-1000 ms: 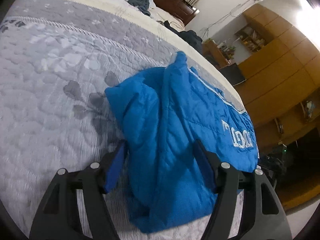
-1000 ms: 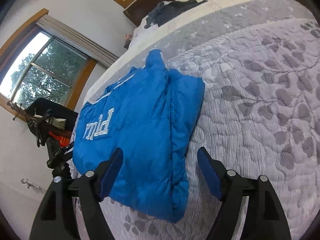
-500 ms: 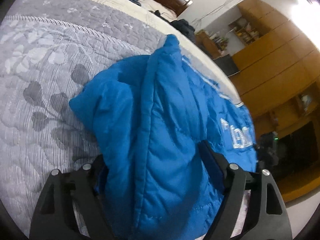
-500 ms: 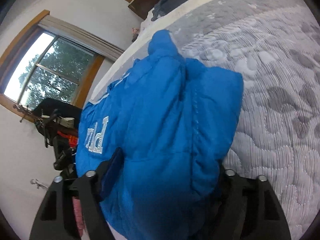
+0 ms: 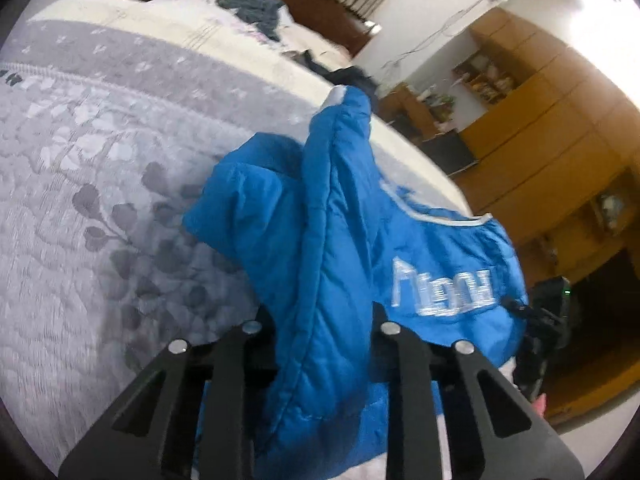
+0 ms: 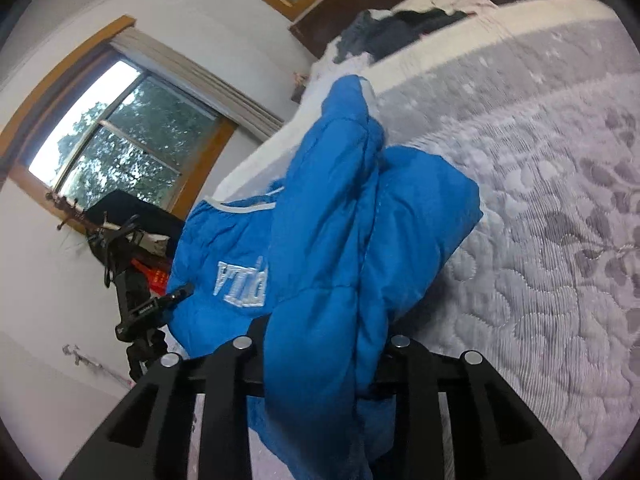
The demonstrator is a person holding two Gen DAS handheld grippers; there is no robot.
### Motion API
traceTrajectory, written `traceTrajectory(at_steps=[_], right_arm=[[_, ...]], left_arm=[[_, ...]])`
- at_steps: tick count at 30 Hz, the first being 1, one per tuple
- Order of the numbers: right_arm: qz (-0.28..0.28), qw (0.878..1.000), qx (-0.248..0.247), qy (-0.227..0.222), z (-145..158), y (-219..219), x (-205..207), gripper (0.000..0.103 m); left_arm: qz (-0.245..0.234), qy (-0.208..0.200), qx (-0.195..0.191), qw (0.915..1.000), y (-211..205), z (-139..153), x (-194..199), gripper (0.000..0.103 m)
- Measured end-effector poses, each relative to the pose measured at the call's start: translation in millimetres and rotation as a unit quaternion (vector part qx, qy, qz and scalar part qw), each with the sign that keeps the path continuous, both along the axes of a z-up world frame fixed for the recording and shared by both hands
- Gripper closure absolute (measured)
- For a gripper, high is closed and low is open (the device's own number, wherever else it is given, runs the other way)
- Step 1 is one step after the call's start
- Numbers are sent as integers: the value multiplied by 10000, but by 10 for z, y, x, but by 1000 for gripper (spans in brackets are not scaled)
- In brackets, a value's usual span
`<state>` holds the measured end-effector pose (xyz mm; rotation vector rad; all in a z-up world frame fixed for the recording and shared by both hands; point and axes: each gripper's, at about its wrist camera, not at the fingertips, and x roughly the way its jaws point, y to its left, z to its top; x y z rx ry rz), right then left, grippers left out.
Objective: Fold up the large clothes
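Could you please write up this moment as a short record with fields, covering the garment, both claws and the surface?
garment: blue padded jacket, white lettering, bunched and partly raised
left claw: shut on a fold of the jacket
right claw: shut on a fold of the jacket
surface: grey quilted bedspread with leaf pattern
background: dark clothes at the bed's far end
fold status: not yet laid flat

Bright blue quilted jacket (image 5: pixel 344 240), white lettering and white piping; bunched into thick folds, one end raised off grey patterned bedspread; far tip pointing upward, rest draped near bed's edge.
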<state>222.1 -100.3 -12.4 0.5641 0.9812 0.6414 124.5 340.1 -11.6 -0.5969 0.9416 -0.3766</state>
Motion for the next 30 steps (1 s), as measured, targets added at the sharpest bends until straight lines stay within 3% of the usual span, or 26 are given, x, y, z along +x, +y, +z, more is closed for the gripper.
traceTrajectory(at_steps=[3, 8, 12, 18, 21, 26, 30], right_arm=[[122, 9997, -101, -198, 215, 41, -218, 73], [294, 9981, -135, -528, 543, -55, -722, 74], [385, 9980, -173, -476, 581, -214, -1108, 74], [342, 9986, -413, -32, 206, -329, -1517, 72], [133, 9979, -585, 243, -147, -403, -1591, 68], [-26, 9972, -25, 752, -682, -576, -1483, 52], [-16, 9973, 40, 730, -707, -587, -1476, 51]], left_arm=[[-121, -188, -49, 9997, -68, 190, -173, 86], [-383, -478, -195, 9979, -201, 516, -786, 86], [-541, -535, -205, 9969, -231, 554, -1353, 86], [-629, -206, -99, 9978, -289, 114, -1765, 84], [-384, -81, 173, 9991, -230, -216, -1892, 76], [-240, 90, -396, 9989, -29, -666, -1821, 49], [-274, 160, -552, 9980, 27, -710, -1760, 48]])
